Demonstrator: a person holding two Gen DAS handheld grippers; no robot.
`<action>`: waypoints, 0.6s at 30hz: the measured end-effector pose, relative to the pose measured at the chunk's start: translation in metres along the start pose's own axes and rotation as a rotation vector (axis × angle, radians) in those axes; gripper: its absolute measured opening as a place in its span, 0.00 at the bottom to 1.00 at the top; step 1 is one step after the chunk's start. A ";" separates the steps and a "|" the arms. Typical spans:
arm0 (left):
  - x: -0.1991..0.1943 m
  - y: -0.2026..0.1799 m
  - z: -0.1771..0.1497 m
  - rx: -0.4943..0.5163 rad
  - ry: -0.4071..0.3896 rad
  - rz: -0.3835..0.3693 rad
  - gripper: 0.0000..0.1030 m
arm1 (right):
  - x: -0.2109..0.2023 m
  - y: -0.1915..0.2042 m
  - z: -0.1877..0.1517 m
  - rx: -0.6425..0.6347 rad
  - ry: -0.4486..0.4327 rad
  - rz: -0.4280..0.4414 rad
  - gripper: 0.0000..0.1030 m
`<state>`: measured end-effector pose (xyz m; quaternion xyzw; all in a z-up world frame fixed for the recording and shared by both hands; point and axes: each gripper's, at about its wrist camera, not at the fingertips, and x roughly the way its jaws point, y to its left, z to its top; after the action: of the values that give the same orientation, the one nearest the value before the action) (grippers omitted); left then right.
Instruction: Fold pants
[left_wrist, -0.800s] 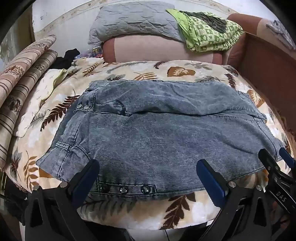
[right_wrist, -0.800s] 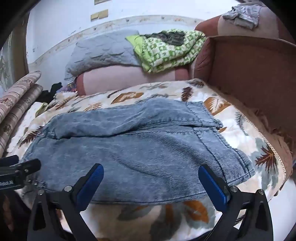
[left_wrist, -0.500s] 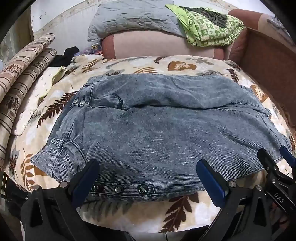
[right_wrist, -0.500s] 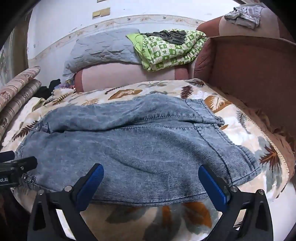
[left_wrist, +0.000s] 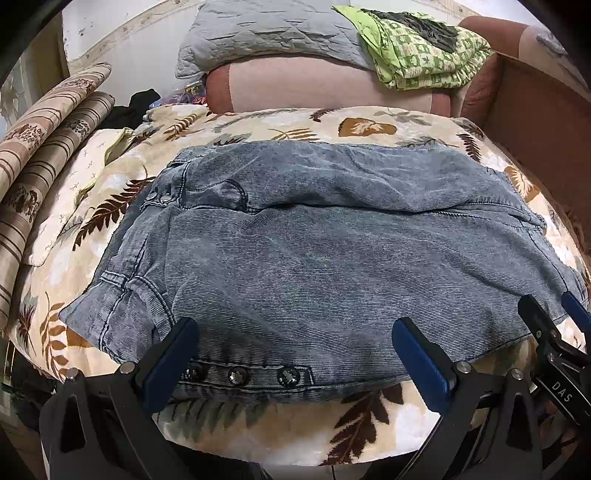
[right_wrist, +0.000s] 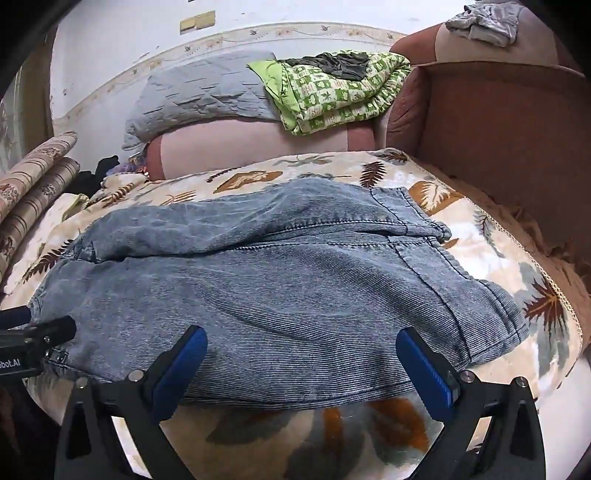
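The blue denim pants (left_wrist: 314, 251) lie spread across the leaf-print blanket (left_wrist: 332, 125), folded lengthwise, with the snap-button edge (left_wrist: 236, 376) nearest me. They also show in the right wrist view (right_wrist: 277, 295). My left gripper (left_wrist: 295, 354) is open and empty, its jaws wide over the pants' near left edge. My right gripper (right_wrist: 299, 365) is open and empty over the near right edge; it also shows at the far right of the left wrist view (left_wrist: 554, 325). The left gripper's tip shows in the right wrist view (right_wrist: 37, 332).
A pink bolster (left_wrist: 325, 85) with a grey quilt (left_wrist: 273, 29) and a green patterned blanket (left_wrist: 424, 51) lies behind. Striped rolled cushions (left_wrist: 48, 136) stand on the left. A brown sofa arm (right_wrist: 498, 129) rises on the right. The blanket's near edge drops off below the grippers.
Both grippers have moved forward toward the pants' near edge and stayed open. The pants now fill more of both views.
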<state>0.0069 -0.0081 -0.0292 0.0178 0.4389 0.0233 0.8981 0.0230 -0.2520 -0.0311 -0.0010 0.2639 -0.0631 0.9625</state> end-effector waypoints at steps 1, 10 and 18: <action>0.000 0.000 0.000 0.000 -0.002 0.000 1.00 | -0.001 0.000 0.001 0.000 -0.003 0.000 1.00; -0.004 0.002 -0.001 -0.006 -0.006 -0.007 1.00 | -0.002 0.000 0.001 0.000 -0.007 -0.001 1.00; -0.004 0.003 -0.002 -0.008 -0.003 -0.008 1.00 | -0.002 0.001 0.000 0.000 -0.008 -0.002 1.00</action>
<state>0.0026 -0.0055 -0.0271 0.0127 0.4376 0.0214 0.8988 0.0209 -0.2509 -0.0303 -0.0015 0.2600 -0.0640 0.9635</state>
